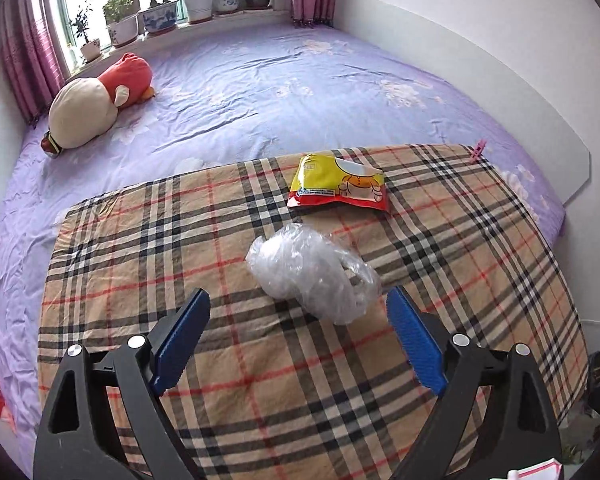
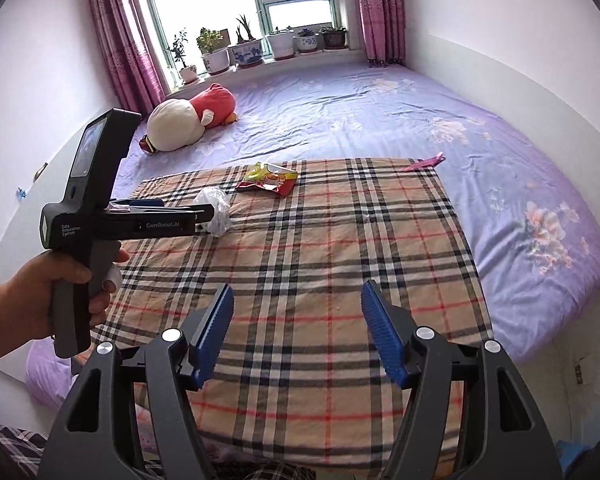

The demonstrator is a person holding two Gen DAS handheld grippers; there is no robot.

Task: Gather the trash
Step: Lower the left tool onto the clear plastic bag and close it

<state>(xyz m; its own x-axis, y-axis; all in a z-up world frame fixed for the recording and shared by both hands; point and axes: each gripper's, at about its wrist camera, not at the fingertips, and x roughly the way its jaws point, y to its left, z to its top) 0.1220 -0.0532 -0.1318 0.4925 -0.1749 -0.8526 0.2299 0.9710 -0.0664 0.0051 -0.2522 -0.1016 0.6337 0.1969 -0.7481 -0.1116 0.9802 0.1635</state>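
Left gripper (image 1: 298,300) spread wide, nothing pinched | crumpled clear plastic bag (image 1: 314,270) on plaid blanket (image 1: 140,264), just ahead of its fingertips | risk: slippery film probably squishes, slides out | snack wrapper (image 1: 338,182) farther back

tan plaid blanket (image 1: 260,360), lilac floral sheet (image 1: 240,92)

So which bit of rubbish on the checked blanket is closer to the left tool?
The crumpled clear plastic bag, lying just beyond the open left tool. The yellow and red snack packet lies farther back.
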